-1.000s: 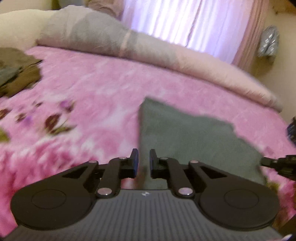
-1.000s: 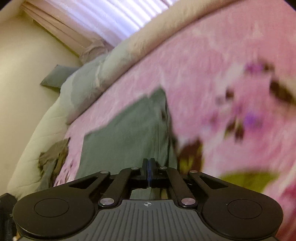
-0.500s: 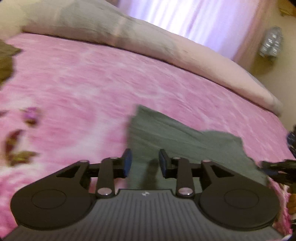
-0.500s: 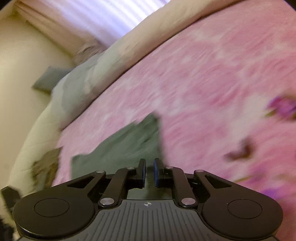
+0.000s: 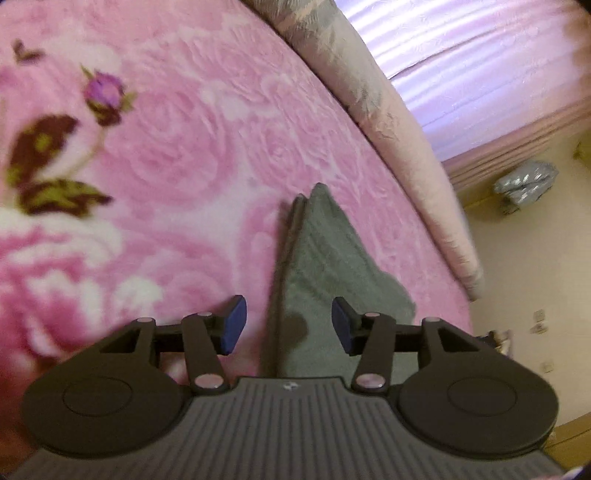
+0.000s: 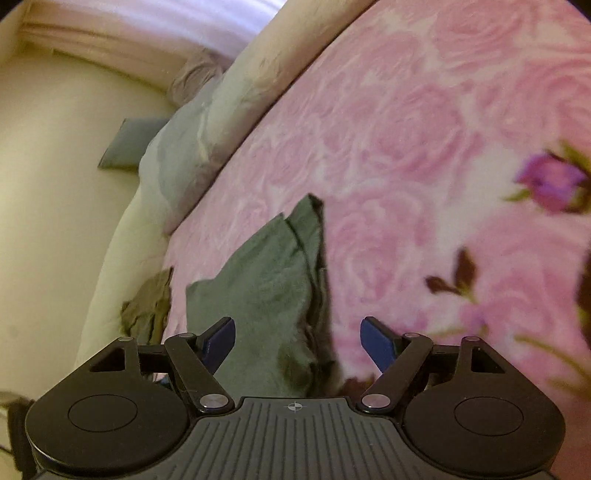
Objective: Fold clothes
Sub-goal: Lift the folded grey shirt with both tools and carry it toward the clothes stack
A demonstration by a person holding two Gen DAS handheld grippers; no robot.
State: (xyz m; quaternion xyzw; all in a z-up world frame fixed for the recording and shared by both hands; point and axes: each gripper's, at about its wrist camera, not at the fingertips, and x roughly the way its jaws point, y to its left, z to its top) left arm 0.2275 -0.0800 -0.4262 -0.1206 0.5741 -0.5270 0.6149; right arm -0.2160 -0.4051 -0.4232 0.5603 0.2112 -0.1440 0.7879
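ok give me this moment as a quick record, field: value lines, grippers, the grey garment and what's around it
left gripper: open, jaws spread above the near end of the garment, gripping nothing
right gripper: open, jaws wide, gripping nothing
grey garment: folded, lying on the bed, layered edge visible along one side
pink floral blanket: covers the bed under the garment
olive clothes: crumpled heap at the blanket's edge, apart from the garment
pillows: along the bed's far edge
fold status: garment released

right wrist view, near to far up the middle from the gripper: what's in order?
right gripper → grey-green folded cloth → pink rose blanket → cream and grey duvet roll → curtain
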